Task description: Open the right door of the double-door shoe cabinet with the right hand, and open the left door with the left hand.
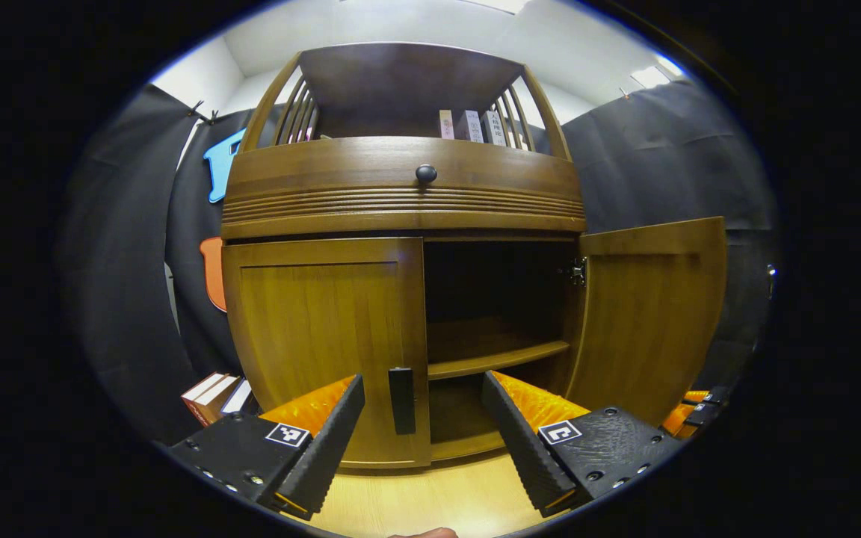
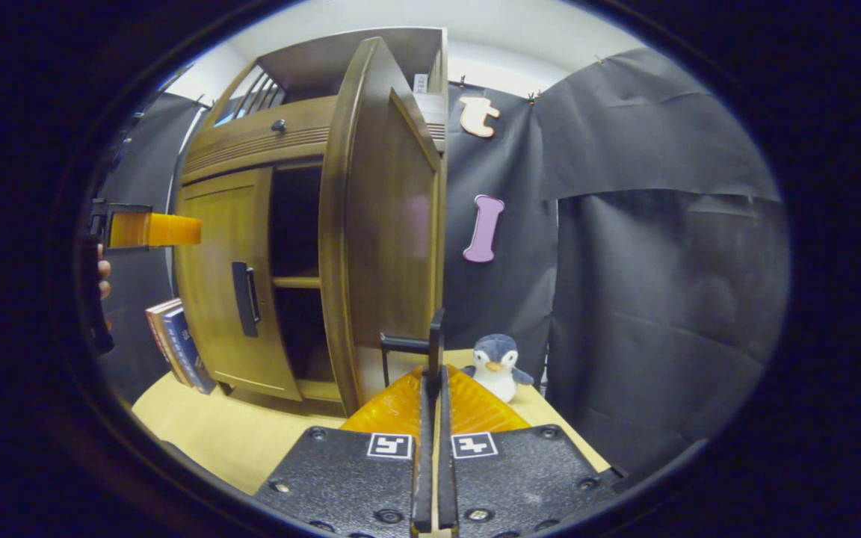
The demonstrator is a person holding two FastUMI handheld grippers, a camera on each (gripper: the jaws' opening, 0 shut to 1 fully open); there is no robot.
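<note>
One door (image 1: 647,314) of the cabinet (image 1: 400,187) stands open; my right claw (image 2: 434,351) pinches its handle (image 2: 408,344). My left claw (image 1: 423,426) gapes wide before the closed door's handle (image 1: 401,400).

In the right gripper view we see the right gripper (image 2: 433,373) with its fingers closed on the right door handle (image 2: 408,345). The right door (image 2: 378,224) stands swung open; the left door (image 2: 221,276) is closed. A toy penguin (image 2: 496,366) stands on the surface (image 2: 236,433), beside the open door.
</note>
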